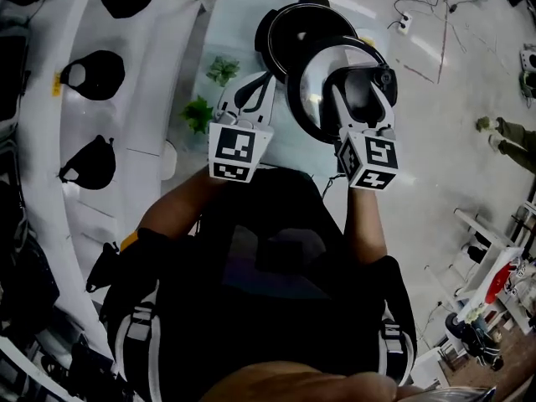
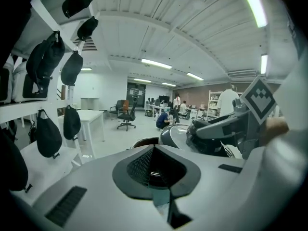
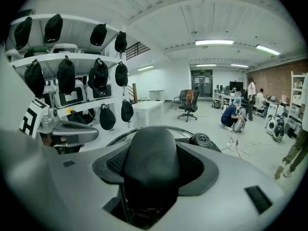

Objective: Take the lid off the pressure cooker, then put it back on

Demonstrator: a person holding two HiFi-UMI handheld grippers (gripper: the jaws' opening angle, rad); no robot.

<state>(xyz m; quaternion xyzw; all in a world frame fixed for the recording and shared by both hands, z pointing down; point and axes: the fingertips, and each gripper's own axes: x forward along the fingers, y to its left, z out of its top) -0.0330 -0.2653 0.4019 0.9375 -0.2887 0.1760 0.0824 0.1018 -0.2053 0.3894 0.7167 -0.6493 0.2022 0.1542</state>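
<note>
From the head view, the right tool (image 1: 360,86) is clamped on the black handle (image 1: 366,99) of the shiny lid (image 1: 311,90). It holds the lid tilted and clear of the open pressure cooker (image 1: 289,32), which stands on the pale surface (image 1: 230,23) at about eleven o'clock from the lid. The left tool (image 1: 255,86) points at the cooker's near side and is the closer of the two to the pot. In the left gripper view, the left tool (image 2: 154,166) stands with its jaws apart and nothing between them. The cooker's rim (image 2: 144,141) lies just beyond at twelve o'clock, and the lid (image 2: 173,134) and right tool (image 2: 226,126) are at two o'clock. In the right gripper view, the right tool (image 3: 151,177) has its jaws wide around the handle (image 3: 150,153), whose long axis seems to run straight ahead. The left tool (image 3: 67,131) sits at nine o'clock. To reseat the lid, I reckon it must swing toward eleven and level out.
</note>
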